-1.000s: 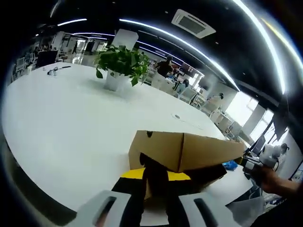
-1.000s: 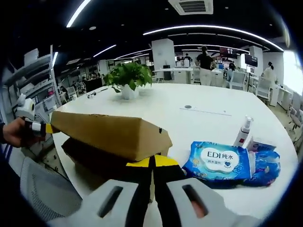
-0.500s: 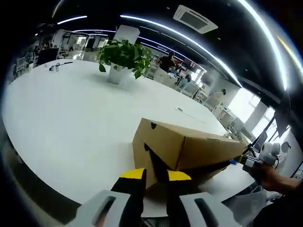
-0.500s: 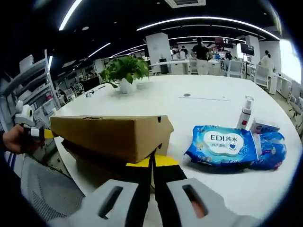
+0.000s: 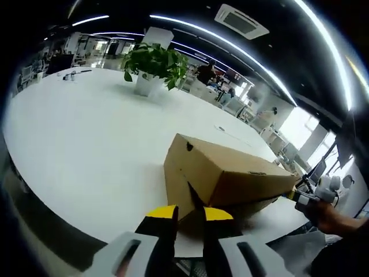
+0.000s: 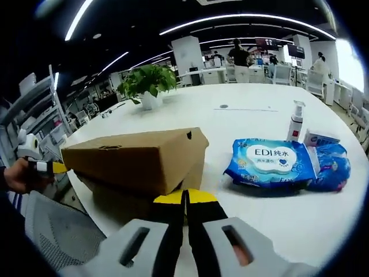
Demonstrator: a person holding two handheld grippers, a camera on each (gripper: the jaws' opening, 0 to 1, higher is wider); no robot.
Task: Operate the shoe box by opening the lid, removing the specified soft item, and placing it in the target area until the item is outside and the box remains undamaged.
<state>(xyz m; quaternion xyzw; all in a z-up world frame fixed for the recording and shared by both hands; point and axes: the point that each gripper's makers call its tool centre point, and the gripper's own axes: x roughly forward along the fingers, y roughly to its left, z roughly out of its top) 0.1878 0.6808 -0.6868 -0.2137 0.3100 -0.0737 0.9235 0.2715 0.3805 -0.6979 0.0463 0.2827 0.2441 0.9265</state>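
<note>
The biggest risk looked like a torn or creased lid: the lid (image 6: 135, 158) was raised off the base at both ends by the grippers, and if 1 end got lifted faster than the other, the cardboard could be twisted and the corner flap ripped. A slip was also possible, since each grip seemed to be taken on a thin edge only.

In the right gripper view, the right gripper (image 6: 185, 199) was seen with its yellow-tipped jaws pressed together, with almost no gap, apparently pinched on the lid's near bottom edge. Whether cardboard was really caught between them couldn't be told for sure. In the left gripper view, the left gripper (image 5: 189, 214) was seen with its jaws narrowly apart, a dark slit between the tips, right at the end corner of the shoe box (image 5: 222, 179); a firm hold couldn't be confirmed there either.

The box was sat near the edge of the white table (image 6: 242, 118), with the lid tilted and a dark gap shown under it. The soft item inside was hidden.

Just beside the box, a blue wet-wipes pack (image 6: 274, 164) was laid, with a spray bottle (image 6: 296, 121) behind it. Farther back, a potted plant (image 6: 145, 85) was stood.
</note>
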